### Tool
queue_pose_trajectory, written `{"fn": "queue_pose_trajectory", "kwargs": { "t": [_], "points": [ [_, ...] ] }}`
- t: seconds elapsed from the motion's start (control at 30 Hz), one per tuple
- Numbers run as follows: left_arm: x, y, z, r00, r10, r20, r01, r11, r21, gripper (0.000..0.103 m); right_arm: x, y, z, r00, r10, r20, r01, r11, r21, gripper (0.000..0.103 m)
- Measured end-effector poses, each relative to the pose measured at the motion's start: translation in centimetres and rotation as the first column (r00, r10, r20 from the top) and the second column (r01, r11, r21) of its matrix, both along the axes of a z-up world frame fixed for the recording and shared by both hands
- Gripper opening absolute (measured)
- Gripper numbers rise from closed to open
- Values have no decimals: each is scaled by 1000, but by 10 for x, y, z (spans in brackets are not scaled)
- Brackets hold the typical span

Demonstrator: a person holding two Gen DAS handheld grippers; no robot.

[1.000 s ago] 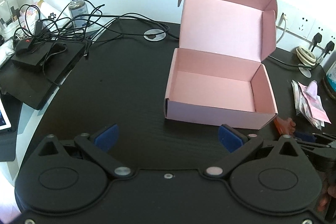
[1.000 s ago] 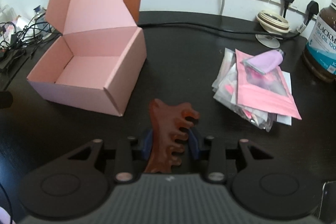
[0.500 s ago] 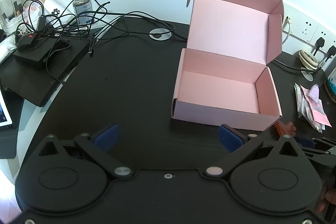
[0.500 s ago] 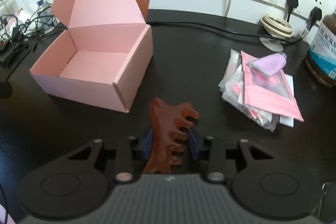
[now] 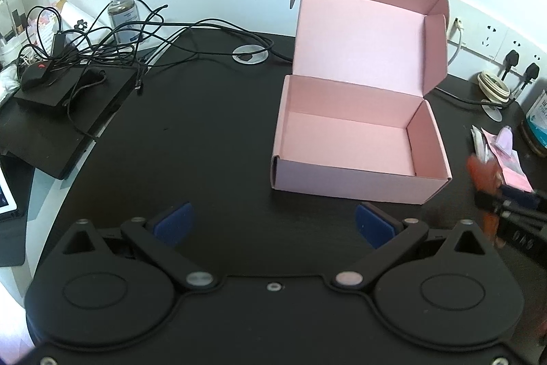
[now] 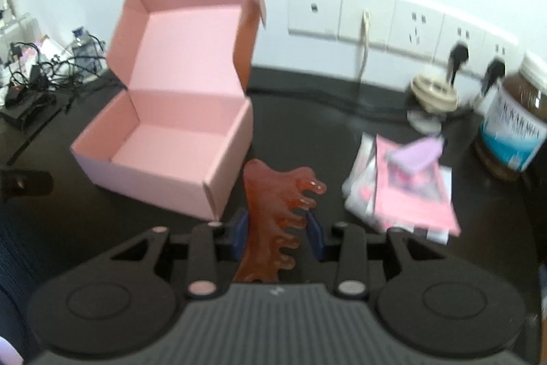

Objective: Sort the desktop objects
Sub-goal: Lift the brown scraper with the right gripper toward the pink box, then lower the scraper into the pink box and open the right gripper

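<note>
An open, empty pink cardboard box [image 5: 355, 139] stands on the black desk, lid up; it also shows in the right wrist view [image 6: 171, 139]. My right gripper [image 6: 277, 226] is shut on a brown comb-shaped massage tool [image 6: 273, 211] and holds it above the desk, right of the box. That tool shows blurred in the left wrist view [image 5: 485, 173]. My left gripper [image 5: 273, 223] is open and empty in front of the box. A pile of pink sachets [image 6: 407, 190] with a lilac tube [image 6: 417, 153] lies to the right.
A brown supplement bottle [image 6: 512, 125] and wall sockets [image 6: 403, 23] are at the back right. Tangled cables and a black device [image 5: 65, 81] lie at the left beside a small glass bottle [image 5: 120, 12]. A coiled cable [image 6: 434, 91] sits by the sockets.
My right gripper has lifted with the massage tool and the view is blurred. My left gripper has drawn back and left, so the box sits further right in its view.
</note>
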State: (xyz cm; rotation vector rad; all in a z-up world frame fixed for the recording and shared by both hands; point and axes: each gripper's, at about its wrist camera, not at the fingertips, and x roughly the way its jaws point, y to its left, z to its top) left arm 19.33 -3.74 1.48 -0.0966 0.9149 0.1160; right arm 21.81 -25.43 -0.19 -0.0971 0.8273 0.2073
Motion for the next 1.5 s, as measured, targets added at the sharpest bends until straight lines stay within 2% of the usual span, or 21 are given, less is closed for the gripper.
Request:
{"fn": "queue_pose_trajectory", "kwargs": {
  "t": [0.13, 0.27, 0.37, 0.6, 0.87, 1.2, 1.5],
  "points": [
    [-1, 4, 1, 1000, 10, 3, -10, 1000, -10, 103, 7, 13, 22, 995, 85, 59, -83, 996, -41, 35],
    [-1, 5, -1, 1000, 10, -4, -10, 1000, -11, 103, 20, 39, 35, 971, 217, 99, -209, 974, -92, 35],
    [-3, 4, -2, 1000, -2, -4, 2, 1000, -2, 103, 34, 64, 38, 934, 341, 106, -326, 935, -138, 35],
    [-5, -3, -4, 1000, -8, 9, 7, 999, 42, 103, 63, 113, 32, 813, 580, 51, -553, 796, -248, 35],
    [-2, 4, -5, 1000, 26, 8, -26, 999, 31, 103, 91, 135, 11, 774, 633, -29, -616, 740, -270, 35],
    [0, 3, -7, 1000, 29, 1, -29, 999, 29, 103, 98, 156, -14, 667, 731, -146, -727, 594, -345, 35],
    [1, 8, -9, 999, 43, -7, -43, 999, 21, 103, 105, 176, -30, 584, 782, -220, -792, 488, -367, 35]
  ]
}}
